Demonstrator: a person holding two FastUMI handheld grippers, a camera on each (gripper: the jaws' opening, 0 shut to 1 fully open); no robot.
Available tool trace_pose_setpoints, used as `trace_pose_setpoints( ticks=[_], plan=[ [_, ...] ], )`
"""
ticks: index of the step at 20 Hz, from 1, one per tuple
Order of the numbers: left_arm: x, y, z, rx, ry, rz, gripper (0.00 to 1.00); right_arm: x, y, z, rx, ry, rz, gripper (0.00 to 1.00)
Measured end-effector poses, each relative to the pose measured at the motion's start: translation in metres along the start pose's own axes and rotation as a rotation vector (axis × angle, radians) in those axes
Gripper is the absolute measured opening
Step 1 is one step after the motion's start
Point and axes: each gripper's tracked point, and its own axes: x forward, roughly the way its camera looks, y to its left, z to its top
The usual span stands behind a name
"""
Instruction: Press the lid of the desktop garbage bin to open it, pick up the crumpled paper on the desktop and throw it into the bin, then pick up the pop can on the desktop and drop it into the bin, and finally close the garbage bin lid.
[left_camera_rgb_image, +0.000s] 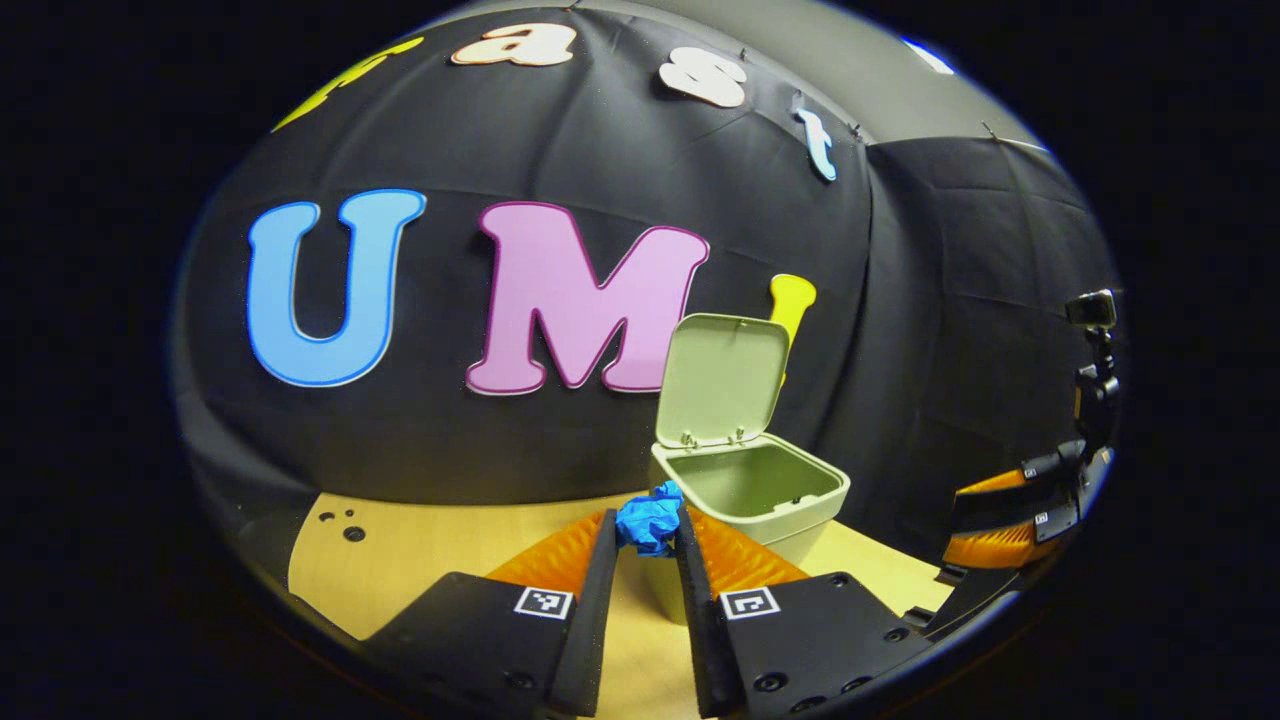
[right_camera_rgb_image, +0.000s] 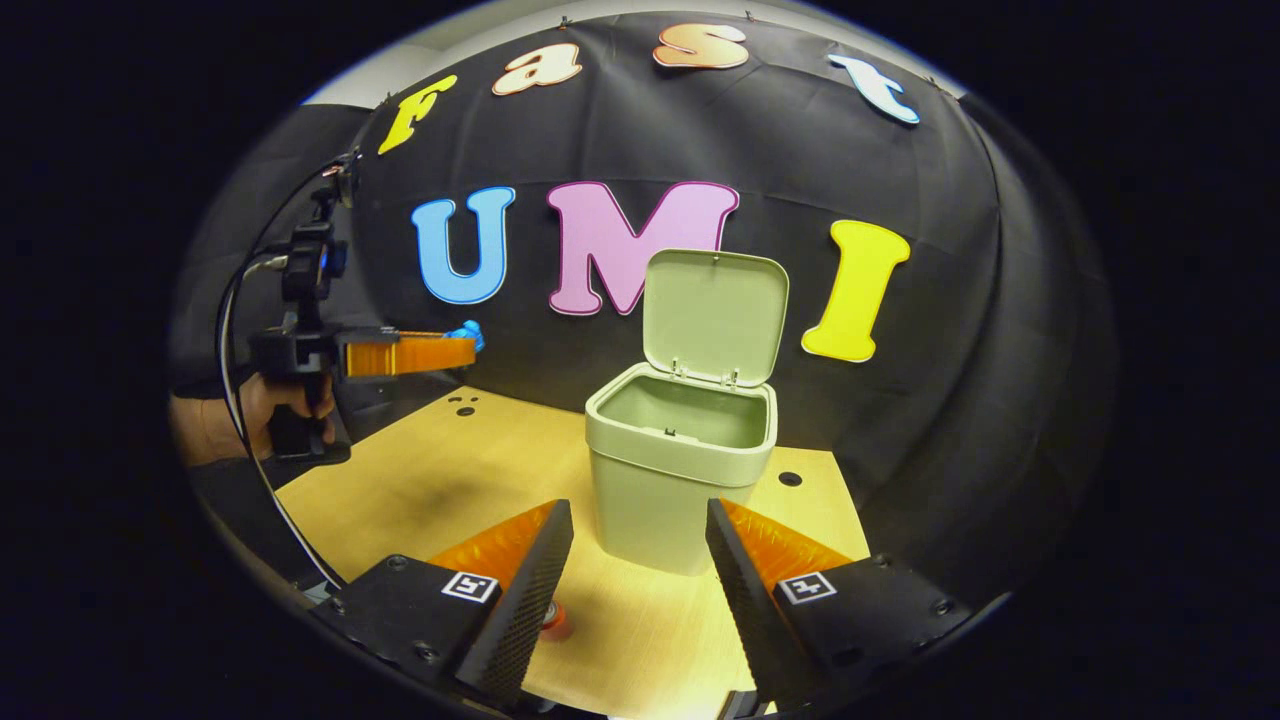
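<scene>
Lid (right_camera_rgb_image: 715, 315) up, bin (right_camera_rgb_image: 680, 470) open. My left gripper (left_camera_rgb_image: 648, 530) jaws clamp the paper (left_camera_rgb_image: 650, 520), bin just ahead-right. Right gripper (right_camera_rgb_image: 640, 560) jaws apart; can (right_camera_rgb_image: 553, 618) by its left finger. Drops, closing left.

We saw the garbage bin (right_camera_rgb_image: 680, 470) standing on the wooden desktop (right_camera_rgb_image: 450, 480), before the booth wall, its lid (right_camera_rgb_image: 714, 317) upright behind the opening. The crumpled paper (left_camera_rgb_image: 649, 520) was between the left gripper's (left_camera_rgb_image: 648, 535) fingers, just left of the bin.
</scene>
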Motion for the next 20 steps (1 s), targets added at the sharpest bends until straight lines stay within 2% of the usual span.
trace_pose_setpoints(
  ticks=[7, 8, 10, 20],
  plan=[
    [0.066, -0.043, 0.008, 0.065, -0.003, -0.100, 0.39, -0.023, -0.013, -0.013, 0.034, 0.013, -0.039, 0.86],
    [0.073, -0.049, 0.009, 0.073, 0.001, -0.113, 0.43, -0.024, -0.015, -0.013, 0.038, 0.015, -0.044, 0.86],
    [0.088, -0.058, 0.000, 0.091, 0.019, -0.131, 0.40, -0.024, -0.022, -0.016, 0.043, 0.018, -0.058, 0.86],
    [0.141, -0.078, -0.030, 0.126, 0.086, -0.149, 0.40, -0.026, -0.055, -0.030, 0.087, 0.048, -0.108, 0.86]
  ],
)
